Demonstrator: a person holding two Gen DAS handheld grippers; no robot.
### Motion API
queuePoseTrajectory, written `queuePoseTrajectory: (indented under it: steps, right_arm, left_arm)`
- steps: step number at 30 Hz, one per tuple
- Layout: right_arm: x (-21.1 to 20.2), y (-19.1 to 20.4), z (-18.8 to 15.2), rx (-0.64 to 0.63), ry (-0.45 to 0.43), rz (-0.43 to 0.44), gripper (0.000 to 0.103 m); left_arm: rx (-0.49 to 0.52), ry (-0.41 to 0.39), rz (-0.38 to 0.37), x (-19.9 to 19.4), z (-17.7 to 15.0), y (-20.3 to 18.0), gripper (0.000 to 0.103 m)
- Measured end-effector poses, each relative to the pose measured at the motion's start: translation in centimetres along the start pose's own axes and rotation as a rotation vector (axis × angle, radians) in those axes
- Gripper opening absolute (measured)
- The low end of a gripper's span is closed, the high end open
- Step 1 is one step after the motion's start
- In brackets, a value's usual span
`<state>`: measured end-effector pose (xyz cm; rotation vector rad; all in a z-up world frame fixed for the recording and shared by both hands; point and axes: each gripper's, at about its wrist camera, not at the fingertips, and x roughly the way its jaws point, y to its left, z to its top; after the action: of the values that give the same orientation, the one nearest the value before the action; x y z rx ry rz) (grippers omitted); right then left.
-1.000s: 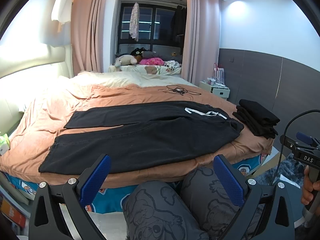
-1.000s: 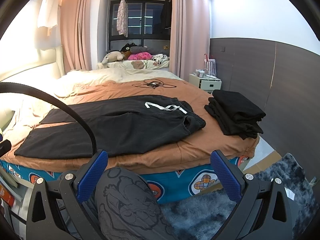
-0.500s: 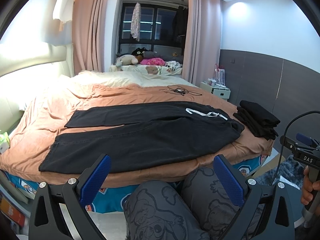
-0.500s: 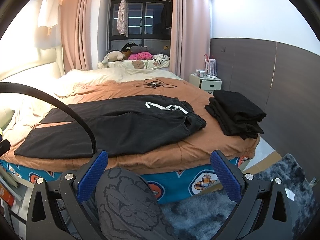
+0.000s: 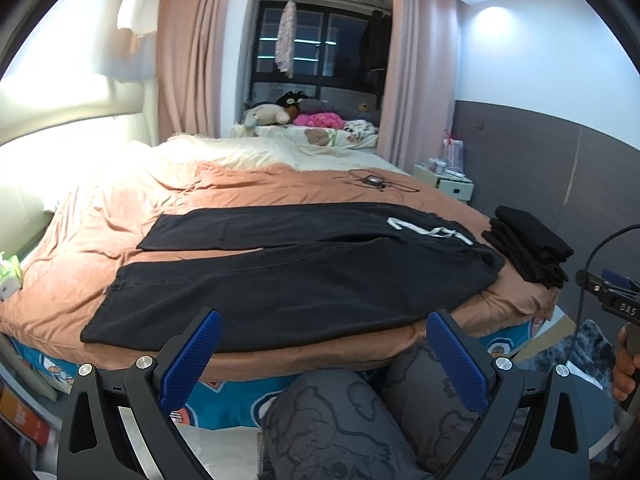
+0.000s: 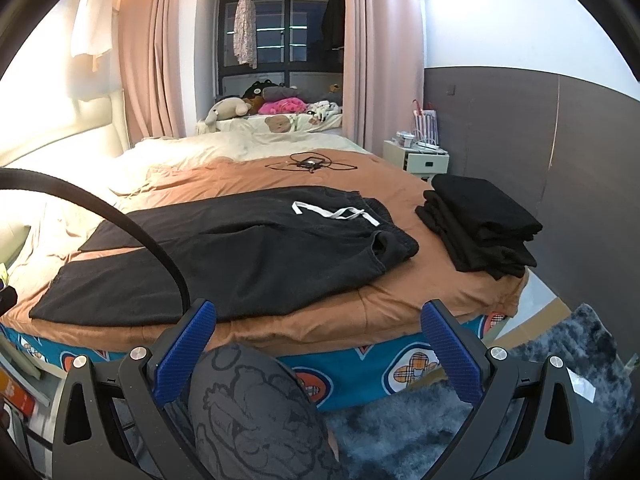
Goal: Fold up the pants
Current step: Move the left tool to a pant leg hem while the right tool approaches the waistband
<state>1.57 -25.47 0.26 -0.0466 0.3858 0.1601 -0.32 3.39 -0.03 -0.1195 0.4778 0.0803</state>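
Black pants [image 5: 288,276] lie spread flat across the brown bedspread [image 5: 120,216], waistband with its white drawstring [image 5: 430,230] at the right, both legs running left, the near leg along the near edge of the bed; a stack of folded dark clothes [image 6: 480,224] sits just right of the waistband, apart from it. The left gripper [image 5: 320,352] hangs short of the near edge, blue pads spread wide, holding nothing; the right gripper [image 6: 316,340] likewise stands wide open and empty, above the person's knee [image 6: 256,408]. Judged stage: the approach, no fold yet made. To do it well, the likely first fold lays one leg over the other; take the near leg at its hem [image 5: 100,312] and at the near waistband corner [image 6: 392,244] together; pinch only the layers of that leg; lift both ends evenly so the seam lands straight on the far leg; the loose drawstring may snag.
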Motion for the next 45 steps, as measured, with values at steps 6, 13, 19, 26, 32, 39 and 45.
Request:
queuePoseTrajectory:
  steps: [6, 13, 19, 26, 32, 39, 45]
  right_arm:
    - [1.9, -0.7, 0.9, 0.007, 0.005, 0.004, 0.103]
    - [5.3, -1.5, 2.0, 0.014, 0.023, 0.035, 0.103]
    - [8.3, -2.0, 3.0, 0.022, 0.063, 0.042, 0.103]
    - [12.2, -2.4, 4.0, 0.056, 0.159, 0.005, 0.103]
    - [14.2, -2.0, 5.3, 0.056, 0.215, 0.051, 0.103]
    - [17.2, -4.6, 5.6, 0.11, 0.21, 0.104, 0.103]
    - [19.1, -5.4, 5.4, 0.074, 0.161, 0.092, 0.103]
  left_arm:
    - [-0.059, 0.01, 0.034, 1.5, 0.4, 2.8, 0.103]
    - [-0.128, 0.029, 0.122, 3.1, 0.7, 6.3, 0.103]
    - [-0.186, 0.035, 0.188, 4.0, 0.6, 9.1, 0.103]
    - [-0.218, 0.072, 0.284, 5.3, 0.5, 11.7, 0.103]
    - [-0.263, 0.11, 0.344, 6.5, -0.4, 14.3, 0.103]
    - [-0.327, 0.129, 0.404, 7.3, -2.2, 17.1, 0.103]
    - [-0.393, 0.174, 0.477, 8.2, -4.2, 20.2, 0.103]
